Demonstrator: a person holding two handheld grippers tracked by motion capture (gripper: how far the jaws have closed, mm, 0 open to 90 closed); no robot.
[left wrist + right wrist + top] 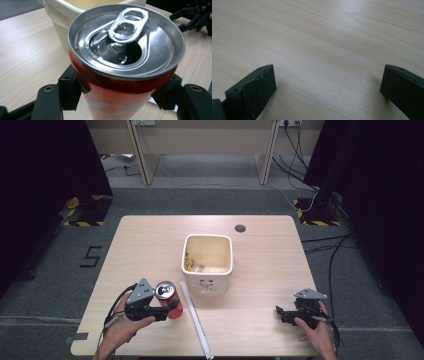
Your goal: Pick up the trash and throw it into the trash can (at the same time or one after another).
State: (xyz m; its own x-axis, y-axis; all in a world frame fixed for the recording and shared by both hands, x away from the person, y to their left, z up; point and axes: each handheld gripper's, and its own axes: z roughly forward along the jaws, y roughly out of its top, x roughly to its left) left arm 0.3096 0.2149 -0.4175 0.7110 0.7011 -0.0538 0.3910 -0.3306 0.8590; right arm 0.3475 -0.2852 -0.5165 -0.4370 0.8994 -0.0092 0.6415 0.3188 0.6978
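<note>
A red drink can (165, 291) with an opened silver top is upright near the table's front left. My left gripper (171, 307) is shut on its body; in the left gripper view the can (126, 42) stands between the black pads (71, 91), which press on both sides. It looks slightly off the table. My right gripper (280, 313) is at the front right, low over the wood. In the right gripper view my right gripper (328, 85) is open, its jaws wide apart with only bare wood between them.
A cream square bin (207, 238) lined with a bag stands mid-table, just beyond the can. A white flat strip (196, 320) lies from the bin's front toward the near edge. A round cable hole (240, 228) is at the back of the table (145, 245).
</note>
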